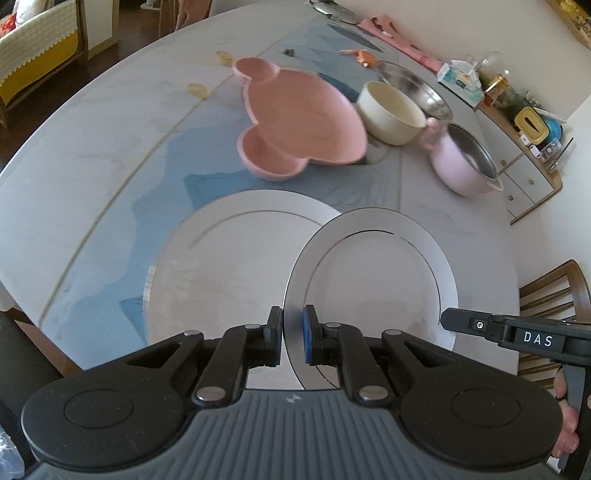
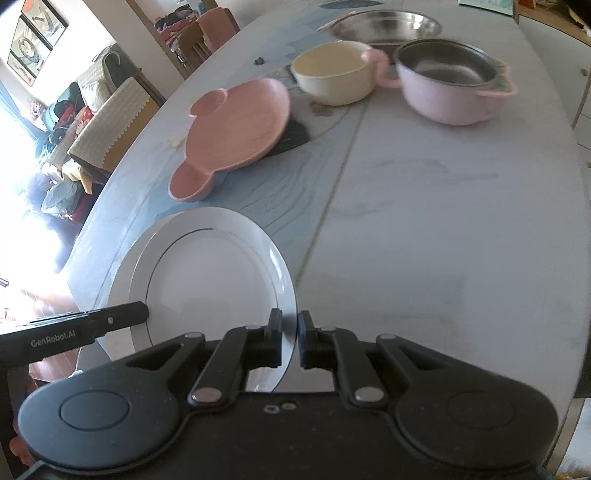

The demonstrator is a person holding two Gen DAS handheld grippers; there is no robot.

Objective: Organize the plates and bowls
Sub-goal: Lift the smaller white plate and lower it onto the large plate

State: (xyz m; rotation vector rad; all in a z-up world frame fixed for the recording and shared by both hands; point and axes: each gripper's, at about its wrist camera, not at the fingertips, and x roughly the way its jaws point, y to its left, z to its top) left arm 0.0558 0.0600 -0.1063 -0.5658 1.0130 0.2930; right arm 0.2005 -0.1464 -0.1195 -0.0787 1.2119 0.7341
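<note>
A white plate with a thin gold ring (image 1: 373, 280) (image 2: 210, 273) hangs just above the table, gripped from both sides. My left gripper (image 1: 292, 317) (image 2: 144, 310) is shut on its left rim. My right gripper (image 2: 289, 317) (image 1: 447, 321) is shut on its right rim. Under it lies a larger white round plate (image 1: 229, 273) (image 2: 120, 273). Farther back stand a pink mouse-shaped plate (image 1: 303, 118) (image 2: 236, 125), a cream bowl (image 1: 391, 110) (image 2: 332, 74), a pink pot with a steel inside (image 1: 461, 166) (image 2: 450, 96) and a steel bowl (image 1: 413, 85) (image 2: 384, 24).
The round marble-patterned table (image 1: 92, 155) (image 2: 443, 221) carries small scraps at the far side. A wooden chair (image 1: 554, 288) stands at the right edge, with a cluttered sideboard (image 1: 528, 177) behind it. A sofa (image 1: 37, 48) is beyond the table on the left.
</note>
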